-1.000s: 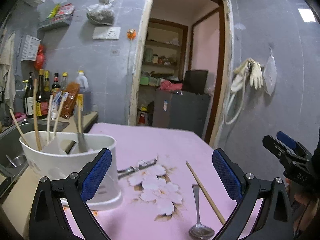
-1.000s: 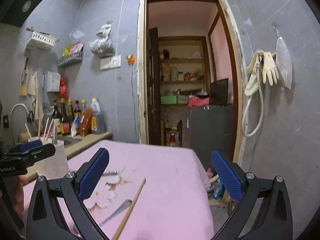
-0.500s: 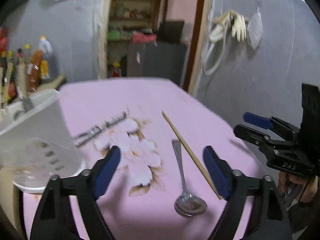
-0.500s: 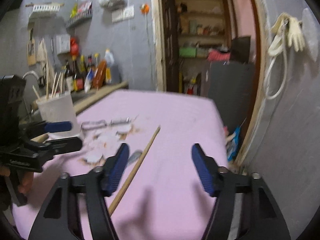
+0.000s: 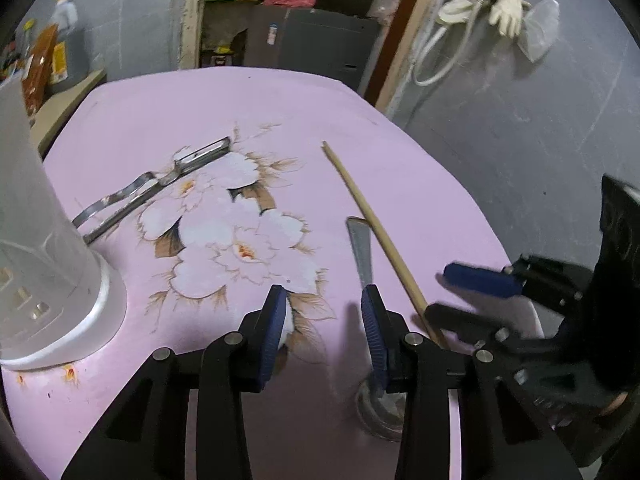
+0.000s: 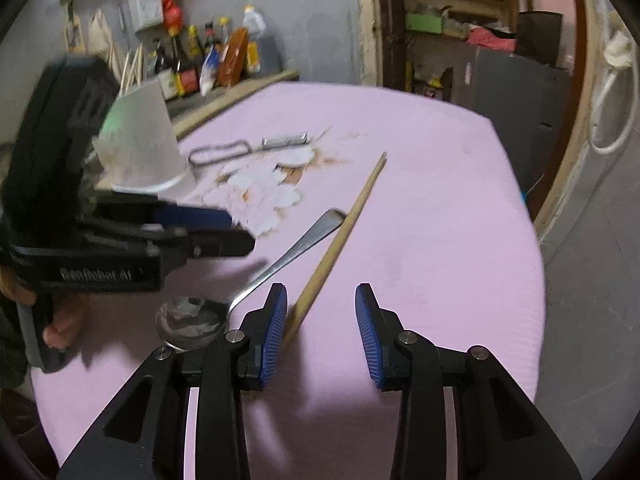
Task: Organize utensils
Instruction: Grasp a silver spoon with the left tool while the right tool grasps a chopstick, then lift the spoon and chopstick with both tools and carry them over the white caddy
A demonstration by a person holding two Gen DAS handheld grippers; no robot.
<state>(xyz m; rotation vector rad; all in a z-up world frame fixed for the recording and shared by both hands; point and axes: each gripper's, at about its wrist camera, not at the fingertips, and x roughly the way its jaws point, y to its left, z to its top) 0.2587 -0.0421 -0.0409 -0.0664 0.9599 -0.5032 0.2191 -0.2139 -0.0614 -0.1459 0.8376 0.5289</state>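
Note:
A metal spoon (image 5: 362,254) (image 6: 280,260) and a wooden chopstick (image 5: 376,232) (image 6: 344,232) lie side by side on the pink flowered table (image 5: 200,112). A metal peeler (image 5: 152,188) (image 6: 248,146) lies by the white utensil holder (image 5: 44,264) (image 6: 140,148). My left gripper (image 5: 324,320) is open, low over the table, its right finger over the spoon's neck. My right gripper (image 6: 320,320) is open, its left finger beside the chopstick's near end. Each gripper shows in the other's view, the right one (image 5: 476,292) and the left one (image 6: 208,228).
A counter with bottles (image 6: 208,56) and a sink area lies left of the table. A doorway (image 6: 472,40) with shelves and a grey cabinet is behind. Gloves and a hose (image 5: 480,4) hang on the right wall. The table edge is close on the right.
Both grippers tilted down and moved toward the spoon and chopstick. Their jaws narrowed from wide open to partly open. The holder slid to the left edge of the left view.

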